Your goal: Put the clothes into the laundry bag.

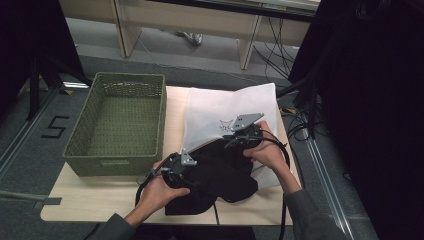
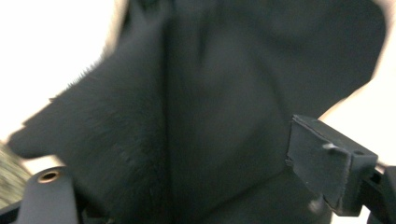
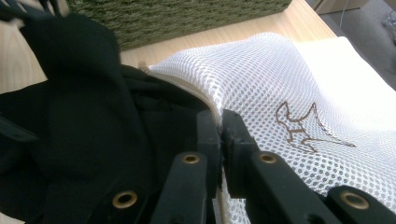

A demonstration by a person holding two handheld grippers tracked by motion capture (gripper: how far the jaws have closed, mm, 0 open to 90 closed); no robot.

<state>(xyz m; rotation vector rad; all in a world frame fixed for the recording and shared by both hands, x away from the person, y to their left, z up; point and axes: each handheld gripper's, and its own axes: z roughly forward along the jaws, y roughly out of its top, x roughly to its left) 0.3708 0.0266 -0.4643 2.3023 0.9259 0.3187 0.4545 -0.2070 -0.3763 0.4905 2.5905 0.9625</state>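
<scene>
A black garment lies bunched at the table's front, its upper part at the mouth of a white mesh bag with a small brown animal logo. My left gripper rests against the garment's left side. In the left gripper view its jaws stand wide apart, with dark cloth spread between and beyond them and not pinched. My right gripper is at the bag's opening. In the right gripper view it is shut on the bag's rim, with mesh to its right and black garment to its left.
A green woven basket stands on the left half of the light wooden table with nothing in it, its wall close behind the garment. Cables trail off the front edge. Black stands and cables crowd the floor at right.
</scene>
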